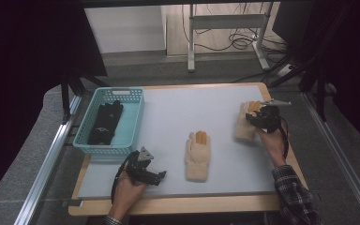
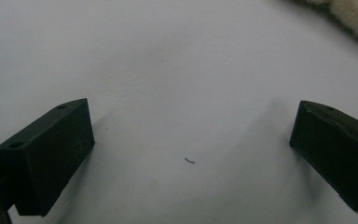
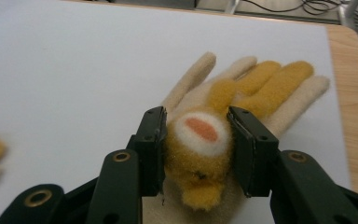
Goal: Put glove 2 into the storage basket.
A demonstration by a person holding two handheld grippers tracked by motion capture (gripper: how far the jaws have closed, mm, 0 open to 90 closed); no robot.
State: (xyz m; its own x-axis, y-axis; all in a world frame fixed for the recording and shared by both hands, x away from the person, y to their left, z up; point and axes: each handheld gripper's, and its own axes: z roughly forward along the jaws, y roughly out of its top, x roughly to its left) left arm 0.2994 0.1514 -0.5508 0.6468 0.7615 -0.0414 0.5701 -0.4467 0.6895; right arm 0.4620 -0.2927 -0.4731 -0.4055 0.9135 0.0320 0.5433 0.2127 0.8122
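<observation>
Two fuzzy cream gloves with yellow-orange fingers lie on the white mat. One glove (image 1: 198, 157) lies flat in the middle. At the right, my right gripper (image 1: 258, 117) is shut on the other glove (image 1: 243, 125). In the right gripper view the jaws (image 3: 196, 116) pinch a yellow plush patch with an orange spot on the back of that glove (image 3: 265, 86), bunching it up. My left gripper (image 1: 161, 174) rests low near the front left of the mat, open with nothing between its fingers (image 2: 191, 130); a cream glove edge (image 2: 354, 18) shows at that view's top right.
A teal basket (image 1: 133, 117) holding dark gloves (image 1: 105, 123) stands at the table's left edge. The wooden table rim (image 1: 178, 204) frames the mat. Beyond the table stand a metal desk frame (image 1: 227, 23) and cables on the floor.
</observation>
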